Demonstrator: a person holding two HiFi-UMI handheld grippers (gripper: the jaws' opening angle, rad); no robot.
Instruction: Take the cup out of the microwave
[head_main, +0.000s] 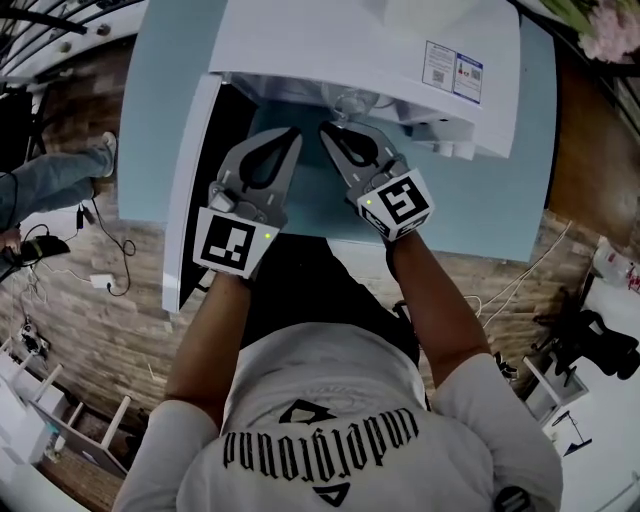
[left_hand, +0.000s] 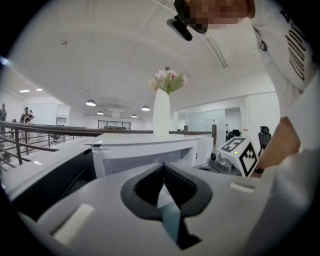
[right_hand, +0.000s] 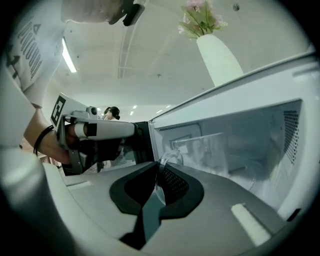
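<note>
Clear glass cup with a loop handle (right_hand: 212, 150) stands inside the cavity of the white microwave (right_hand: 280, 85), apparently upright, and is the only content made out there. The microwave door (head_main: 190, 200) is open at the left. The cup's handle faces outward to the right gripper (right_hand: 161, 169), whose jaws are almost together, pinching the thin glass loop; the cup body lies straight ahead of the tips. Left gripper (left_hand: 163, 166) is just beside, jaws closed on nothing. Judgement: the exit path runs straight back toward the person, over the light-blue table (head_main: 520, 180)
</note>
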